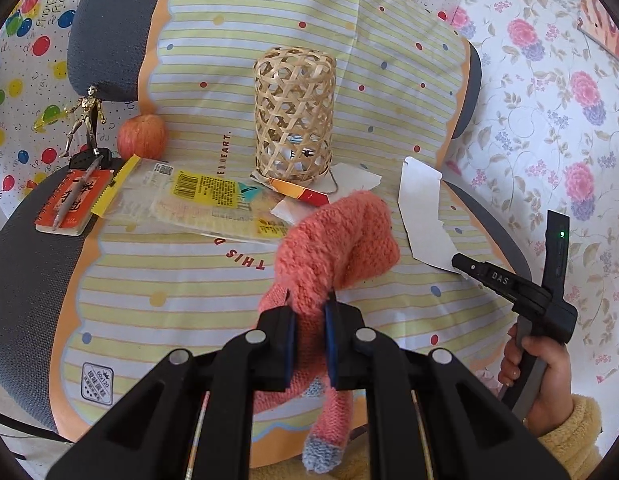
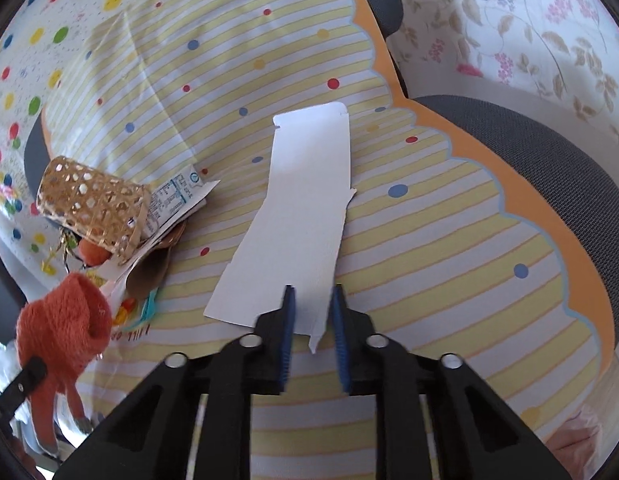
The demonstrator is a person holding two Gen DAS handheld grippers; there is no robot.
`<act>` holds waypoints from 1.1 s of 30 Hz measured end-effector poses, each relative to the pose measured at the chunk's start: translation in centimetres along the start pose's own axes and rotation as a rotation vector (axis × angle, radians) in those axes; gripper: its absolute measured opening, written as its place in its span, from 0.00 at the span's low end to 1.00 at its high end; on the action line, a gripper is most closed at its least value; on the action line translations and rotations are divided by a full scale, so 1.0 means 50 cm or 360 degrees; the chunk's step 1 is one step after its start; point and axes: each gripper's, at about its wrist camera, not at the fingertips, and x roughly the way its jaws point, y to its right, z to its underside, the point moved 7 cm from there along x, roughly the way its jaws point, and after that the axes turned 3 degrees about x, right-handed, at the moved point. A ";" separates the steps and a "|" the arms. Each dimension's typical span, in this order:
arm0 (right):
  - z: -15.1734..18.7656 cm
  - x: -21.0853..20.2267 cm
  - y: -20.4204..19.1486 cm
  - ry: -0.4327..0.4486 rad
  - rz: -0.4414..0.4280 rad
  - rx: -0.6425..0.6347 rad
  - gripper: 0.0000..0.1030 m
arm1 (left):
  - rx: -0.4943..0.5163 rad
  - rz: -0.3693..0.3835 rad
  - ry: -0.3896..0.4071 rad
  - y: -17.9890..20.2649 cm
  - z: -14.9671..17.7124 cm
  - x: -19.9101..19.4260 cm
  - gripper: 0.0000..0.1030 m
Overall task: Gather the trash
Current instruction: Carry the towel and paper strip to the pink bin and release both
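Observation:
My left gripper [image 1: 309,312] is shut on a pink knitted glove [image 1: 333,240] and holds it above the striped mat; the glove also shows in the right wrist view [image 2: 65,324]. A woven bamboo basket [image 1: 293,114] stands upright behind it with scraps inside and wrappers under its base. A clear and yellow plastic wrapper [image 1: 205,200] lies left of the glove. A white torn card piece [image 2: 297,220] lies flat on the mat [image 2: 429,264]. My right gripper [image 2: 312,308] is open, its fingertips over the card's near edge.
A red apple [image 1: 142,136], a gold figurine [image 1: 85,120] and an orange notebook [image 1: 75,204] with a pen sit at the left. The round table's grey edge [image 2: 549,148] runs along the right. Floral cloth [image 1: 549,120] lies beyond it.

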 end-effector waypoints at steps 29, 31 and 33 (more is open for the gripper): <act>0.188 -0.528 0.069 0.0362 0.0344 -0.0302 0.00 | 0.0506 0.0484 0.0069 0.361 0.147 -0.122 0.10; 0.211 -0.550 0.095 0.0346 0.0400 -0.0262 0.00 | 0.0565 0.0526 0.0049 0.390 0.160 -0.124 0.09; 0.236 -0.574 0.123 0.0327 0.0457 -0.0210 0.00 | 0.0593 0.0565 0.0023 0.409 0.168 -0.124 0.10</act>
